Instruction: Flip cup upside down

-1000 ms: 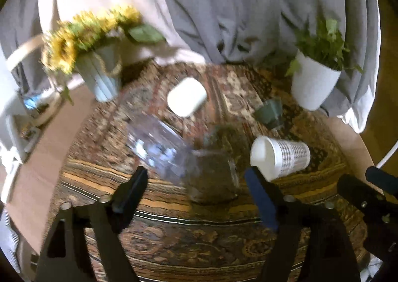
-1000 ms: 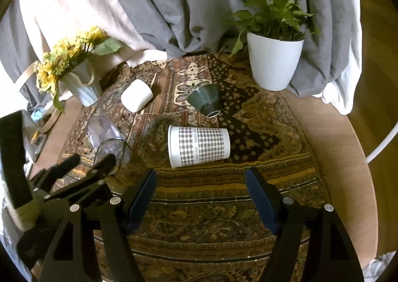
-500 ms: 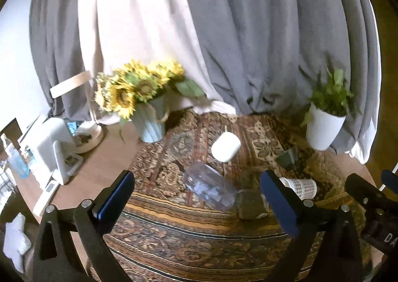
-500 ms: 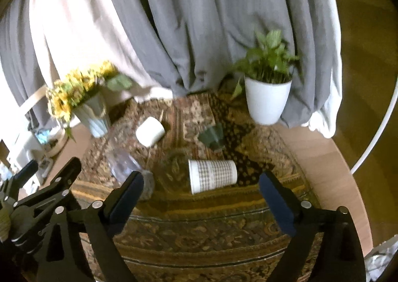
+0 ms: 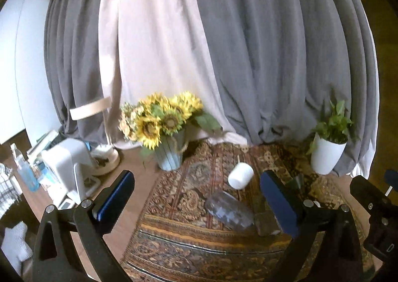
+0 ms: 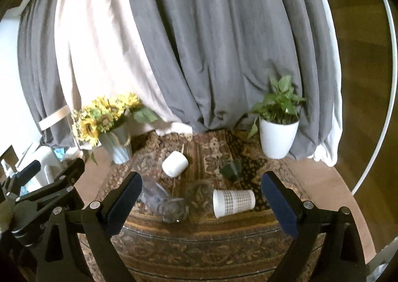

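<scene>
Several cups lie on their sides on a patterned cloth (image 6: pixel 204 244): a white checked paper cup (image 6: pixel 233 203), a plain white cup (image 6: pixel 174 164), a dark green cup (image 6: pixel 231 169) and two clear glasses (image 6: pixel 161 198). In the left wrist view I see the white cup (image 5: pixel 240 175) and a clear glass (image 5: pixel 228 210). My left gripper (image 5: pixel 196 200) is open and empty, high above and well back from the cups. My right gripper (image 6: pixel 201 202) is open and empty, also raised and back.
A sunflower vase (image 6: pixel 117 144) stands at the back left and a white plant pot (image 6: pixel 278 140) at the back right. Grey and cream curtains hang behind. A white appliance (image 5: pixel 67 170) and bottles sit left of the table.
Both grippers have lifted up and pulled back from the cups, so the cups look smaller and lower. Both stayed open. The cups have not moved.
</scene>
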### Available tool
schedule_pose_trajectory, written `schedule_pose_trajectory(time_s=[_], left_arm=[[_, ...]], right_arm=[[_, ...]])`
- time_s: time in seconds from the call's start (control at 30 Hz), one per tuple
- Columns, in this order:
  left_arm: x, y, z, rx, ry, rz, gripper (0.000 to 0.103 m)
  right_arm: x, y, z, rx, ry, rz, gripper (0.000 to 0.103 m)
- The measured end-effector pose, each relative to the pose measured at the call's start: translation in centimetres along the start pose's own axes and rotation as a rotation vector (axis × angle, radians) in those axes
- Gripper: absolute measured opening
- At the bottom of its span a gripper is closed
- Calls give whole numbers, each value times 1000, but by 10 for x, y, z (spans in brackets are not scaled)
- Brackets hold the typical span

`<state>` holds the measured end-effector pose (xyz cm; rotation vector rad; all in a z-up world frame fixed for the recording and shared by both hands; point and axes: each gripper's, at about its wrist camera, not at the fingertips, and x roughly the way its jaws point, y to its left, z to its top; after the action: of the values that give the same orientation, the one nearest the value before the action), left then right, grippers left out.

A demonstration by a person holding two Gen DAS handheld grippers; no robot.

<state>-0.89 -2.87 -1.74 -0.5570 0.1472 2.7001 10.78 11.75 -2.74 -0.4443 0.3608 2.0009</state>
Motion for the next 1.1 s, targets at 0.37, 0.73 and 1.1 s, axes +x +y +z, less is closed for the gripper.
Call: schedule_pose_trajectory(time_s=[0.37, 0.73, 1.1], left_arm=[[-12, 6, 9, 17, -81, 16, 103], [-14, 13, 10, 6, -101, 9, 103], [-14, 15, 10, 12, -115, 2, 103]], right_arm=[[-16, 13, 5, -16, -72, -28, 97], [-20, 17, 5, -22, -93, -30, 97], [-20, 22, 6, -27, -102, -32, 97]])
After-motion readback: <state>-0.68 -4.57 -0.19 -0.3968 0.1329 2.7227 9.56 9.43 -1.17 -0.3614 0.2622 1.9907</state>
